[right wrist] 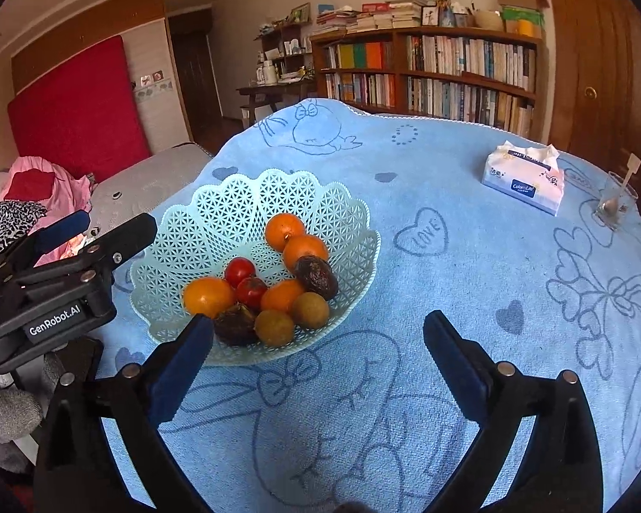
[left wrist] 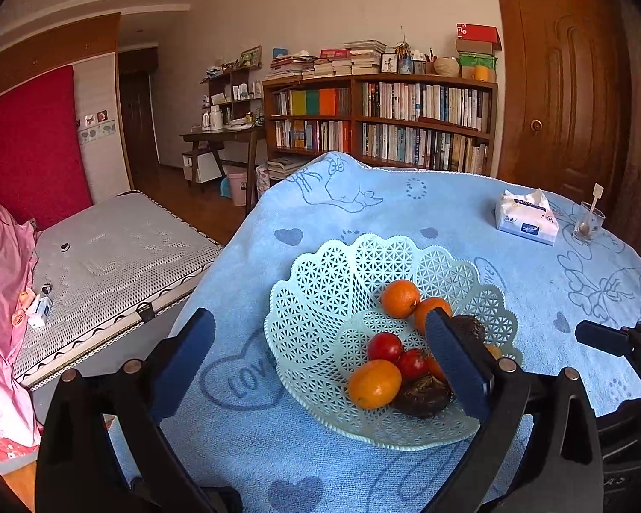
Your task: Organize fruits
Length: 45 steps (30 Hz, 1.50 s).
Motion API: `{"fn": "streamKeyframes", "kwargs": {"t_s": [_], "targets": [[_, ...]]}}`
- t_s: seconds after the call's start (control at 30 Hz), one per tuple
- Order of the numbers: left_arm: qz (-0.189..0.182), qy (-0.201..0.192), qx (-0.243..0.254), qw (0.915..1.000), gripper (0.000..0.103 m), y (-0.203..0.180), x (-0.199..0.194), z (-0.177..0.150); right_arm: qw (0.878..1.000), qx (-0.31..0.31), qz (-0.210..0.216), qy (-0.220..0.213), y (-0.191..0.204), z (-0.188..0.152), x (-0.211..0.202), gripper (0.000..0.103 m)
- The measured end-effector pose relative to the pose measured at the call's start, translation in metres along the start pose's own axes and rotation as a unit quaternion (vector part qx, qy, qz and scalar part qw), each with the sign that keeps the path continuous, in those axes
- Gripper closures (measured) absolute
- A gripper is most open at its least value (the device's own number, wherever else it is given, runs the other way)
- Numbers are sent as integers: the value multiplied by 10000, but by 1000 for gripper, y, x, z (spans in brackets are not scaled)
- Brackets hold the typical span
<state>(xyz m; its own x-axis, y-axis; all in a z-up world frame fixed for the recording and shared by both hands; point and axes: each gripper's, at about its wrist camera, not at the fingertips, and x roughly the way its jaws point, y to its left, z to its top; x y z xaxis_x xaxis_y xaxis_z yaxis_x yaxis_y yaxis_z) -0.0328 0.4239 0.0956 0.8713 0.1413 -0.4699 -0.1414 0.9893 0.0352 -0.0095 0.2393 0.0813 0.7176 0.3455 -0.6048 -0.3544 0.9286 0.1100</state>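
Mint lattice basket (right wrist: pixel 218 209); blue heart-print tablecloth (right wrist: pixel 448 290); red tomatoes (right wrist: pixel 240 270).

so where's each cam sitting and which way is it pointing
Left wrist: on the left gripper, facing forward over the basket toward the bookshelf; its own open fingers show, the right gripper at the right edge.
Right wrist: on the right gripper, facing the same way, basket ahead-left; its own open fingers and the left gripper show.
Shared: basket, fruit, tissue pack, bookshelf.

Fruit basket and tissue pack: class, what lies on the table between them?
Only bare blue cloth printed with a "LOVE" heart lies between the fruit basket and tissue pack, clearest in the right wrist view.
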Motion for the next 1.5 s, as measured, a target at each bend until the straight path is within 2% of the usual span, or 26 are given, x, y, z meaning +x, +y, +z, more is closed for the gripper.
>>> {"fn": "streamKeyframes", "kwargs": {"t_s": [0.13,0.33,0.47,0.6,0.7,1.17,1.5], "targets": [[28,-24,46,10000,3,4,-7,-6,9995,35,-232,-231,2,3,-10,5],[83,-108,19,9999,3,11,-19,-15,9890,-277,-1110,-936,10,-2,-30,5],[97,-125,-11,9999,3,14,-24,-19,9959,-267,-726,-462,11,-2,-19,5],[215,-166,38,9996,3,16,-25,-21,9972,-400,-593,-202,18,-9,-8,5],[306,-184,110,9993,3,17,-25,-24,9971,-489,-567,-145,23,-11,-5,5],[247,-74,222,9994,3,14,-21,-30,9953,-656,-706,14,34,-16,3,5],[222,-51,261,9994,3,11,-20,-32,9957,-698,-597,88,37,-16,6,5]]}}
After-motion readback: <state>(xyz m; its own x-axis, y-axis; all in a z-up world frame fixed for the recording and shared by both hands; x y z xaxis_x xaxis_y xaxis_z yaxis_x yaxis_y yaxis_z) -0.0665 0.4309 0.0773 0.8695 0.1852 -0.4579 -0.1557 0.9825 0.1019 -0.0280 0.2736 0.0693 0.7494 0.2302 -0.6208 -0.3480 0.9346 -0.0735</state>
